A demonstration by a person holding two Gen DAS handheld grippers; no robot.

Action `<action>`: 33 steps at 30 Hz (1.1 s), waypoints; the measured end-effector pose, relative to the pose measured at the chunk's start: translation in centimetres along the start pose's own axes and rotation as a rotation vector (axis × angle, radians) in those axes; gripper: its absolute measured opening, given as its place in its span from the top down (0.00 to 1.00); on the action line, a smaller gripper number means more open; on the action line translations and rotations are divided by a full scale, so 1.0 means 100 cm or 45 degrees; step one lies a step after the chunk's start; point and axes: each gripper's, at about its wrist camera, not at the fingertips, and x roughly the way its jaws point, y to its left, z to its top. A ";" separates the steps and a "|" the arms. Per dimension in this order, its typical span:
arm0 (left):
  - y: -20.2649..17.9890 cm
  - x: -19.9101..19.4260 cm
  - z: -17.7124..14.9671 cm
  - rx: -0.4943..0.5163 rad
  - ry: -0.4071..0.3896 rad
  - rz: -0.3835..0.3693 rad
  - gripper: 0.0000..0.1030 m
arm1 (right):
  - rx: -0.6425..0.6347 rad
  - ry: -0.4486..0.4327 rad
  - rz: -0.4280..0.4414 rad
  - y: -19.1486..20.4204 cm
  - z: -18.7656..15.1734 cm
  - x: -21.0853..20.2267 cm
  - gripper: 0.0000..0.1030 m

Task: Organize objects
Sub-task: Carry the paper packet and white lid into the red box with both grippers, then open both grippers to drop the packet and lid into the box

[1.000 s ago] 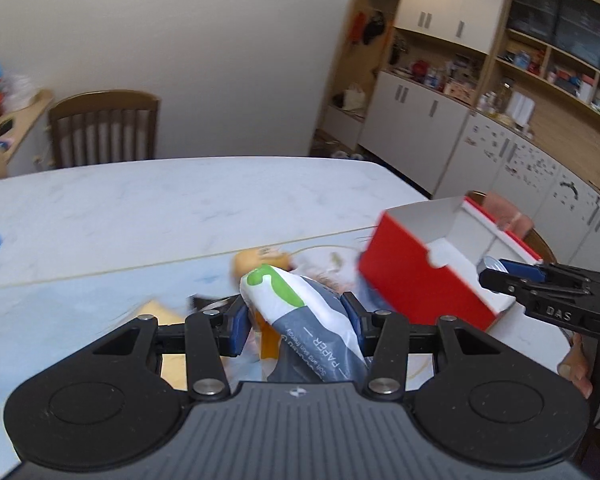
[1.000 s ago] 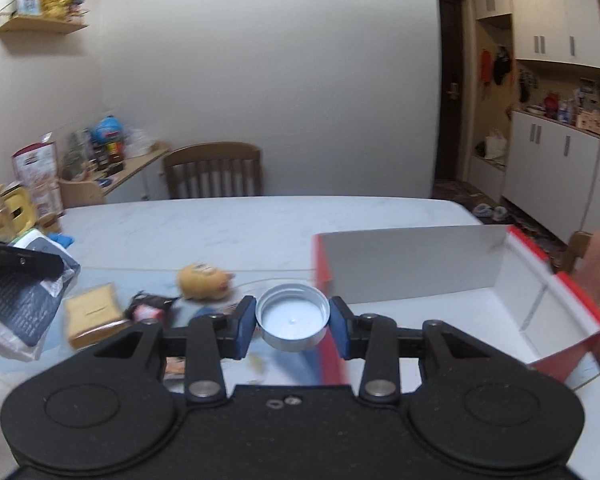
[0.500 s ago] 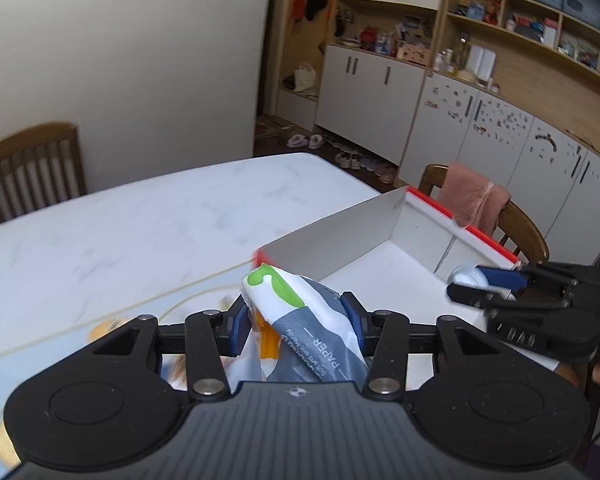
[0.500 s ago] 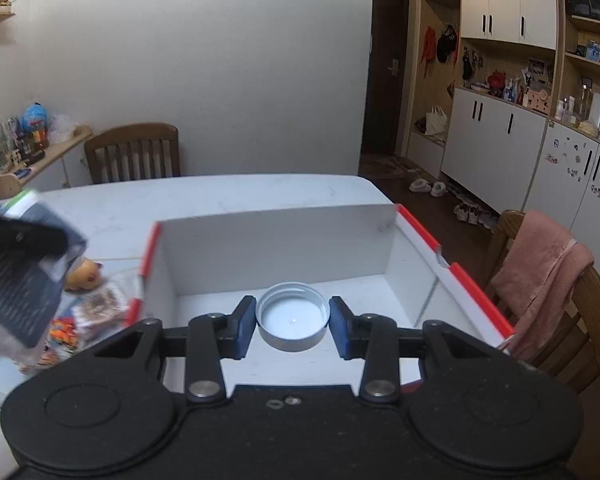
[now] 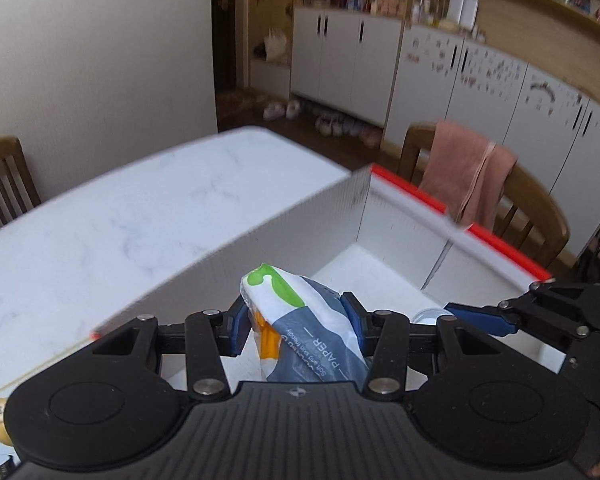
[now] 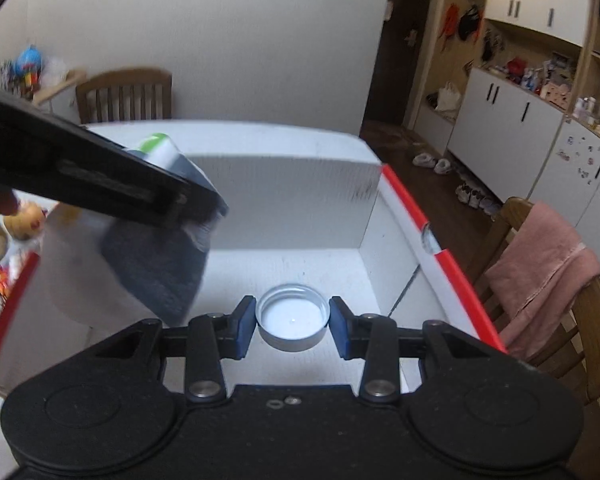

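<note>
Between the blue pads of the left gripper (image 5: 298, 322) sits a soft tissue pack (image 5: 300, 320), grey and white with a green mark, squeezed at its sides and held above the open box (image 5: 400, 216). Just beside it, the right gripper (image 6: 293, 325) is clamped on a shallow metal lid (image 6: 293, 322), white inside, its fingers pressing both edges of the rim. Both loads hang over the white interior of the red-edged box, and neither looks to be resting on its floor yet. As far as either view shows, the box floor is bare, so nothing seems to have been stowed so far; these appear to be the first two items going in. Outside the box, on the marble table (image 5: 120, 220), a round yellow toy (image 6: 24, 220) and some small colourful bits lie at the left edge of the right wrist view, apparently waiting to be gathered. A chair draped with a pink towel (image 6: 540, 264) stands behind the box. Releasing both items is the step in hand; most of the sorting looks undone.
</note>
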 end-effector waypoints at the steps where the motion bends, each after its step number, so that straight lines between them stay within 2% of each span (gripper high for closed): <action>1: -0.001 0.007 0.000 0.003 0.023 0.003 0.55 | -0.014 0.023 0.014 -0.001 0.001 0.007 0.63; 7: -0.008 0.043 -0.002 0.064 0.166 0.063 0.55 | -0.071 0.119 0.030 -0.002 0.000 0.031 0.63; 11: -0.014 0.053 0.003 0.098 0.234 0.074 0.54 | -0.078 0.172 0.032 -0.004 0.000 0.041 0.63; 18: -0.026 0.074 0.004 0.179 0.333 0.077 0.52 | -0.098 0.207 0.053 -0.008 0.000 0.048 0.63; 21: -0.026 0.083 0.004 0.167 0.395 0.059 0.52 | -0.103 0.212 0.060 -0.008 -0.001 0.047 0.63; 24: -0.025 0.087 0.005 0.163 0.415 0.056 0.50 | -0.102 0.218 0.071 -0.008 -0.001 0.047 0.63; 28: -0.022 0.091 0.005 0.129 0.441 0.042 0.36 | -0.095 0.219 0.084 -0.009 -0.003 0.045 0.59; 30: -0.021 0.089 0.005 0.114 0.431 0.030 0.36 | -0.085 0.216 0.089 -0.011 -0.004 0.045 0.55; 33: -0.018 0.083 0.007 0.095 0.398 0.020 0.36 | -0.064 0.206 0.087 -0.012 -0.006 0.041 0.55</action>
